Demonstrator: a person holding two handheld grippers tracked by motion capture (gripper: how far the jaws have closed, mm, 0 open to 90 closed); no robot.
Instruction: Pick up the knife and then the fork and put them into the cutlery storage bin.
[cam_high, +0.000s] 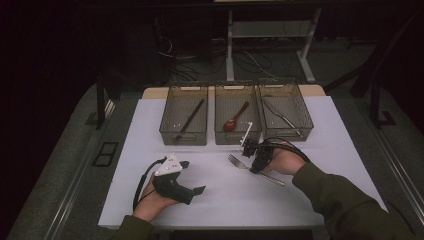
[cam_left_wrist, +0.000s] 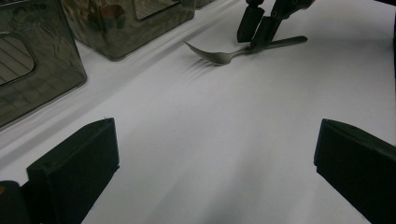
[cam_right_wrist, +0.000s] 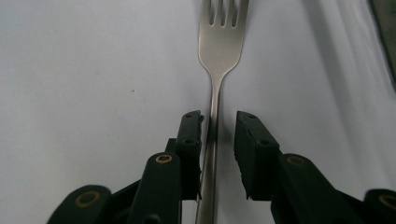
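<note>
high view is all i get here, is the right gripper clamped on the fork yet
Observer: Not yet. The right gripper view shows the right gripper straddling the handle of the fork, with a clear gap between the handle and one jaw.
Operator: ok and the left gripper, anything in it
Observer: Nothing. In the left gripper view the left gripper has its jaws wide apart, with just the white table between them.

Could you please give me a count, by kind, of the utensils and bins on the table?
Bins: 3 (left, middle, right)
Forks: 1
Spoons: 1 (red-brown, middle bin)
Tongs: 1 (right bin)
Dark straight utensil: 1 (left bin)
Total: 7
</note>
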